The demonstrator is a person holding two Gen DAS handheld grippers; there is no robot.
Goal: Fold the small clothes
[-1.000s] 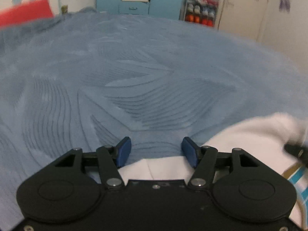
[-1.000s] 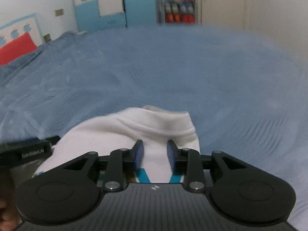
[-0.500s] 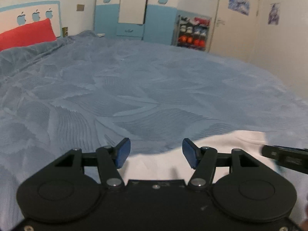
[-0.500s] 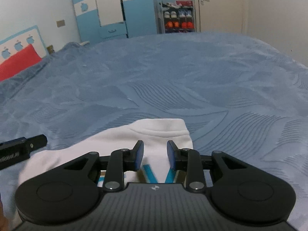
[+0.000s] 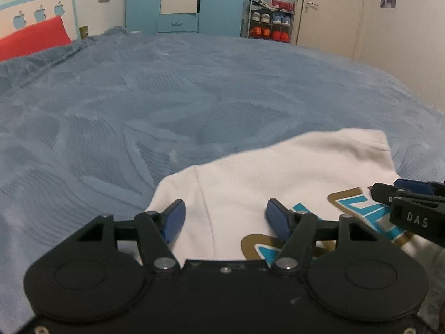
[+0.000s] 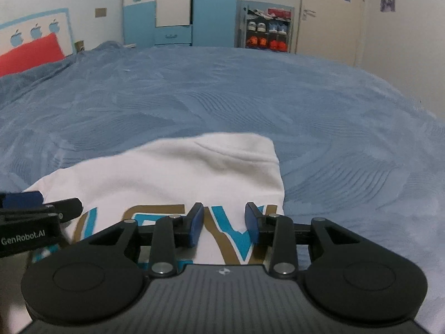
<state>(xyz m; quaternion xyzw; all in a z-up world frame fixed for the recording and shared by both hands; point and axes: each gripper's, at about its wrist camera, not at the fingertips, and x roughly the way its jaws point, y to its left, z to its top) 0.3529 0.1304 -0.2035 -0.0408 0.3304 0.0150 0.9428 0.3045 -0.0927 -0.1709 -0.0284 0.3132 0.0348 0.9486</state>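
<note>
A small white garment (image 5: pixel 281 172) with teal and gold lettering lies on the blue bedspread (image 5: pixel 167 97). My left gripper (image 5: pixel 225 218) is open and hovers over the garment's left part, holding nothing. My right gripper (image 6: pixel 224 225) is open over the lettering near the garment's (image 6: pixel 180 172) right edge, and its jaws stand narrower than the left's. Each gripper shows at the edge of the other's view: the right one in the left wrist view (image 5: pixel 411 208), the left one in the right wrist view (image 6: pixel 30 220).
The bedspread (image 6: pixel 278 97) stretches far ahead and to both sides. A red pillow (image 5: pixel 33 39) lies at the far left. A blue and white wardrobe (image 5: pixel 180 2), a shoe rack (image 5: pixel 269 19) and a door (image 5: pixel 331 8) stand behind the bed.
Both grippers have pulled back toward me, so more of the garment and its lettering shows. The right jaws have opened wider. The left jaws stay open.
</note>
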